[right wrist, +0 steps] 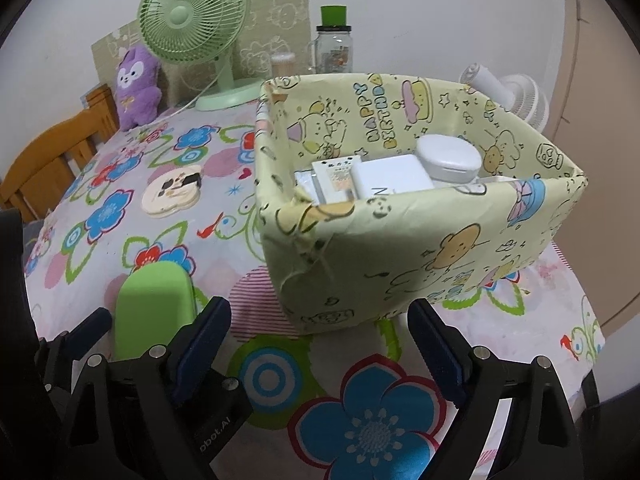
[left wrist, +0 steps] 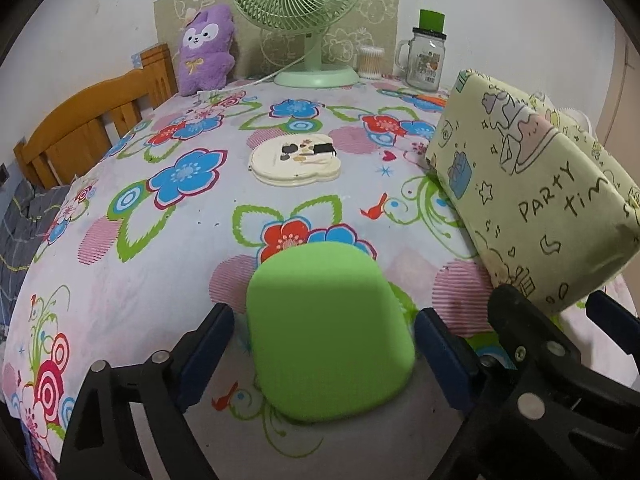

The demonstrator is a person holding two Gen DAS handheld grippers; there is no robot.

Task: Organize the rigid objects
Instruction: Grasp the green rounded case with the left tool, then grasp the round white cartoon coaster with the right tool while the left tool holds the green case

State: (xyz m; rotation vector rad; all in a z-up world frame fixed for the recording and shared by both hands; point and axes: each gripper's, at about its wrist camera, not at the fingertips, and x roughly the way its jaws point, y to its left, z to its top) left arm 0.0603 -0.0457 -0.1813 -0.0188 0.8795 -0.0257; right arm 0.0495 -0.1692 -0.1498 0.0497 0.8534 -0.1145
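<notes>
A green hard case lies on the flowered tablecloth between the open fingers of my left gripper; neither pad clearly touches it. It also shows in the right wrist view, left of my right gripper. A cream bear-shaped compact lies farther back in the middle; it shows in the right view too. A yellow cartoon-print box stands at the right, holding white cases and a card. My right gripper is open and empty, just in front of the box. The box's side fills the right of the left view.
At the table's back stand a green desk fan, a purple plush toy, a cotton-swab jar and a glass mug jar with a green lid. A wooden headboard borders the left. A white handheld fan lies behind the box.
</notes>
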